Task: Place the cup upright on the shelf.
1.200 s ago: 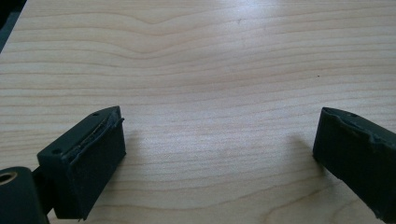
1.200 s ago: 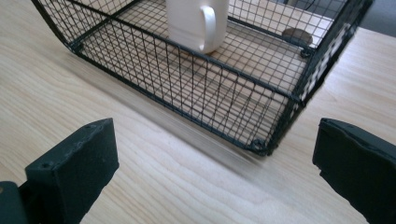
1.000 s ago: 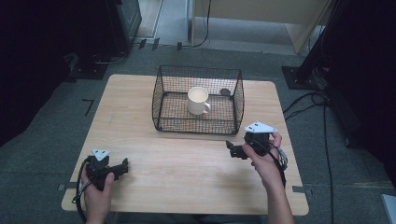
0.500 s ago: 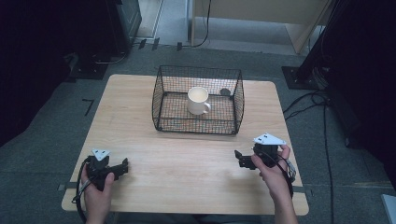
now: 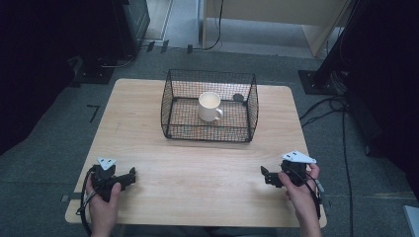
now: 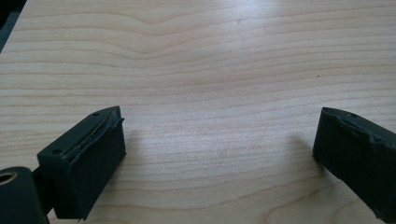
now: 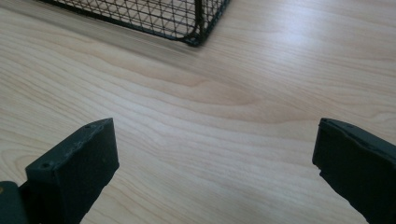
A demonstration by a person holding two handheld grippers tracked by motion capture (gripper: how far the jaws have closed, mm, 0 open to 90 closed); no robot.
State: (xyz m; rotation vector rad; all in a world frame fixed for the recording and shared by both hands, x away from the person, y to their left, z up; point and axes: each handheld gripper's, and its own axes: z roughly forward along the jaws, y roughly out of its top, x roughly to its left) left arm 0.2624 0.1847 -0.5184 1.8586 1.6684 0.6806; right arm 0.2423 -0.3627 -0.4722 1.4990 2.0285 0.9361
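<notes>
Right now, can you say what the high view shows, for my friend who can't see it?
A cream mug stands upright inside a black wire basket at the far middle of a wooden table. Near the front edge, the left gripper and right gripper rest, each held in a hand, apart from the basket.

Pale wooden table (image 5: 148, 123): smooth light grain w/ soft sheen. Black wire-mesh basket (image 5: 170, 106), far centre: thin matt metal. Cream glazed ceramic mug (image 5: 209, 106) inside it: smooth, slightly glossy. Black gripper pads (image 6: 93, 158): matt, rubbery, rough edges. Grey floor: matt carpet-like texture.
</notes>
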